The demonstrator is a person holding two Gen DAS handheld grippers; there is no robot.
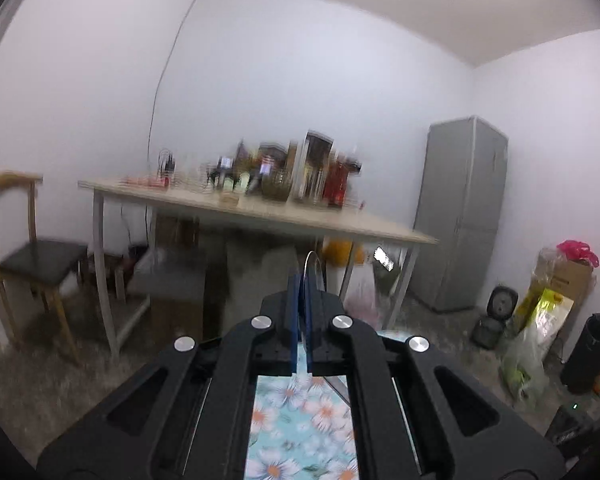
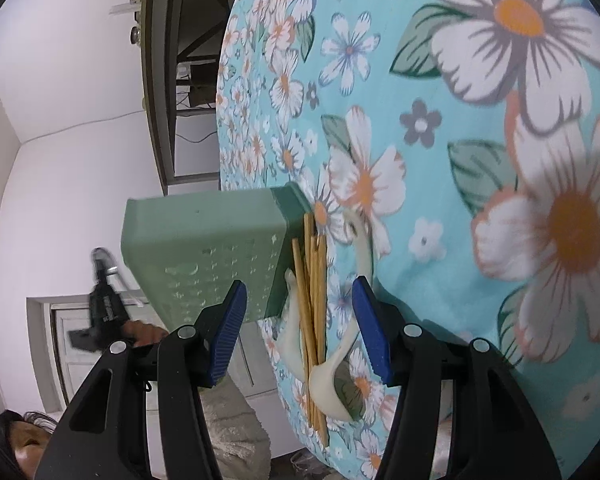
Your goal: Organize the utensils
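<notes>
Chopsticks (image 2: 314,320), a loose wooden bundle, lie on the floral tablecloth (image 2: 460,160) with two white ceramic spoons (image 2: 332,384) against them, just beside the green perforated utensil holder (image 2: 204,248). Your right gripper (image 2: 300,328) hangs over them, jaws parted, holding nothing. Your left gripper (image 1: 302,304) is clenched on a thin pale utensil, blurred. Judgement: spoons are glazed, slippery, breakable; take them at the handle. Sticks are light, stiff; pinch mid-length.

Chopsticks (image 2: 315,308), spoons (image 2: 342,380) beside green holder (image 2: 204,248)
</notes>
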